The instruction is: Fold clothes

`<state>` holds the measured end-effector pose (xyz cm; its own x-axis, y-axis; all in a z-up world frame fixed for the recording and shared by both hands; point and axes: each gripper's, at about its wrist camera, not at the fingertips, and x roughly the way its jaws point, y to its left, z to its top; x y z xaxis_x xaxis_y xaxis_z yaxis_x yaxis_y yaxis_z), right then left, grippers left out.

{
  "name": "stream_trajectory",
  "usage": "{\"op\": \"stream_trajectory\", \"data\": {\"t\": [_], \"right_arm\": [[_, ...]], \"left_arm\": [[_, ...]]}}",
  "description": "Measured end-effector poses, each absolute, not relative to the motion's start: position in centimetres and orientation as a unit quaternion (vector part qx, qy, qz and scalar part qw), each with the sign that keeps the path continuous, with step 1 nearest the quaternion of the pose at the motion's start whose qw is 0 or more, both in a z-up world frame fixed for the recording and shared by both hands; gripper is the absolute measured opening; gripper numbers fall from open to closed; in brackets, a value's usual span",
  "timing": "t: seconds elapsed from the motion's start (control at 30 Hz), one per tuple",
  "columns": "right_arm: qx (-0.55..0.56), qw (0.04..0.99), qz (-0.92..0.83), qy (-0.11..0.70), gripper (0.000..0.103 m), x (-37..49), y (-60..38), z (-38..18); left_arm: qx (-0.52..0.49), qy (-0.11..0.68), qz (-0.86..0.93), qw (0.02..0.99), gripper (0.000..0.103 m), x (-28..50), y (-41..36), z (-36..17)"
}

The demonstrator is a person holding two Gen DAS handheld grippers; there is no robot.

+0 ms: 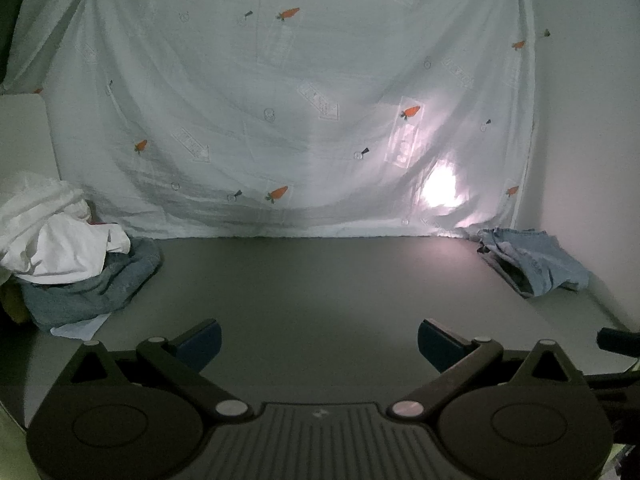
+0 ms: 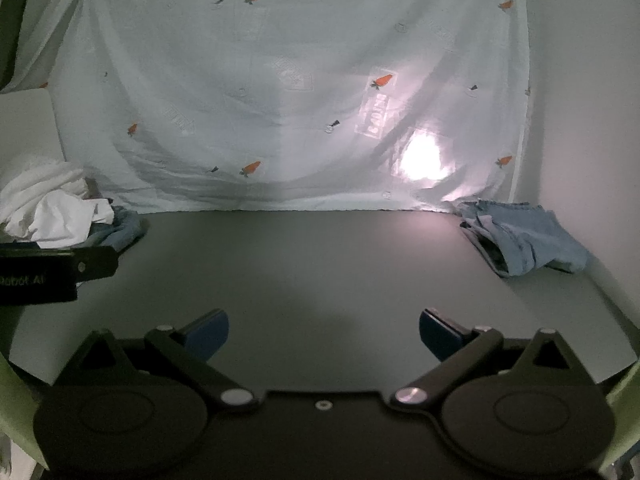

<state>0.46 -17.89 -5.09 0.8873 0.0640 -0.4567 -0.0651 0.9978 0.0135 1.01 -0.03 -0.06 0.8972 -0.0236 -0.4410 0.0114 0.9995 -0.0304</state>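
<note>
Grey tabletop, left wrist view: our left gripper (image 1: 319, 344) hangs low over the bare table (image 1: 320, 280), its blue-padded jaws spread wide and holding nothing, likely readied for a first pick.
Unfolded heap: white garments (image 1: 56, 236) lie crumpled on top of a denim piece (image 1: 92, 292) at the far left corner, pushed aside, we judge, to keep the middle free as a folding space.
Folded stack: a pale denim garment (image 1: 532, 260) sits at the far right, close to the backdrop, apparently a place for finished work.
Backdrop: a carrot-print sheet (image 1: 280, 80) hangs behind the table, lit from behind at lower right.
Right wrist view: our right gripper (image 2: 324, 332) also waits wide open and empty above the table's centre.
Neighbouring tool: the left gripper's dark body (image 2: 60, 268) juts in at the left edge, between us and the white garments (image 2: 52, 212).
Denim at right: the folded garment (image 2: 524, 240) lies well apart from both claws.
Next step, in our judgement: reach left to the heap.
</note>
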Motion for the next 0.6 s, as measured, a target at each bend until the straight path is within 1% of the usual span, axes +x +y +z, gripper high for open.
{"op": "stream_trajectory", "data": {"t": [0.2, 0.37, 0.47, 0.6], "right_arm": [[0.006, 0.972, 0.011, 0.234, 0.103, 1.2, -19.0, -5.1], [0.01, 0.974, -0.014, 0.227, 0.103, 2.7, -20.8, -6.1], [0.006, 0.977, -0.027, 0.209, 0.103, 4.8, -21.9, -6.5], [0.033, 0.977, -0.025, 0.208, 0.103, 9.1, -23.6, -6.6]], "left_arm": [[-0.028, 0.244, -0.018, 0.969, 0.103, 2.8, -0.7, -0.8], [-0.041, 0.249, -0.02, 0.967, 0.103, 5.9, -1.7, -1.6], [-0.054, 0.248, -0.019, 0.967, 0.103, 8.6, -2.6, -1.9], [-0.068, 0.27, -0.008, 0.961, 0.103, 12.0, -3.0, -2.2]]}}
